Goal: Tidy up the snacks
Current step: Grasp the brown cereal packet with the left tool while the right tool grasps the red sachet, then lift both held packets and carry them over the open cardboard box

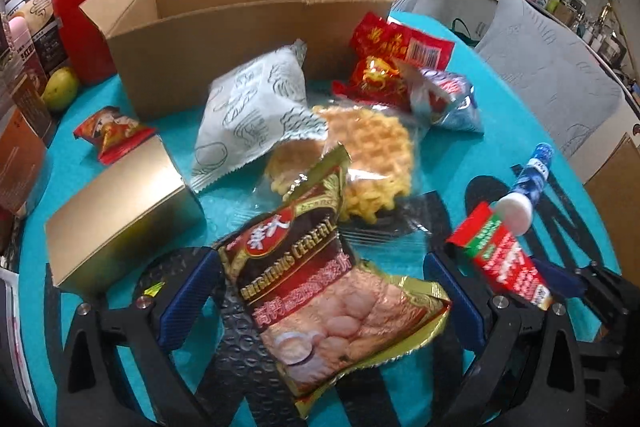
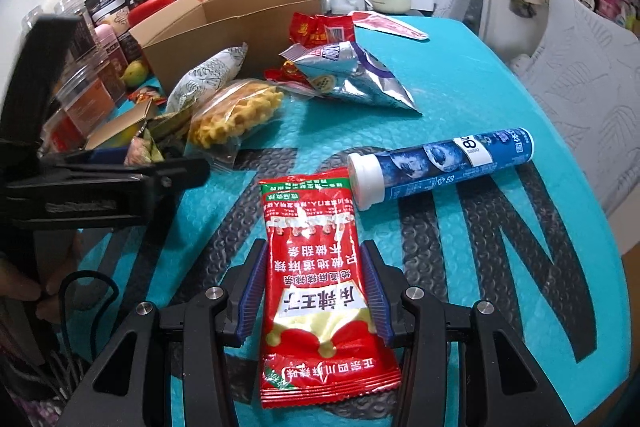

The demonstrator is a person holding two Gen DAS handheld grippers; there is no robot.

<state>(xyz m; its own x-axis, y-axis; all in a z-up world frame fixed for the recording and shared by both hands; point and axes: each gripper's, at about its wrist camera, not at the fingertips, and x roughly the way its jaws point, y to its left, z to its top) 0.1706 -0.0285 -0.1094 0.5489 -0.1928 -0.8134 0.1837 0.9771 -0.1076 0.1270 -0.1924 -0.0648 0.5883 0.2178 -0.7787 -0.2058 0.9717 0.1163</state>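
Observation:
My left gripper (image 1: 320, 295) is open, its blue pads either side of a gold and maroon cereal packet (image 1: 320, 291) lying on the teal mat. My right gripper (image 2: 314, 291) has closed to the sides of a red spicy-strip packet (image 2: 316, 283); the packet also shows in the left wrist view (image 1: 504, 259). An open cardboard box (image 1: 224, 27) stands at the back. In front of it lie a white patterned packet (image 1: 256, 111), bagged waffles (image 1: 372, 147), a red dragon packet (image 1: 384, 63) and a silver-blue bag (image 1: 444, 99).
A blue tablet tube (image 2: 440, 163) lies right of the red packet. A gold box (image 1: 120, 211) and a small red packet (image 1: 112, 131) sit at the left. Jars, red containers and a green fruit (image 1: 60, 89) line the left edge. Grey chairs (image 1: 540, 67) stand at the right.

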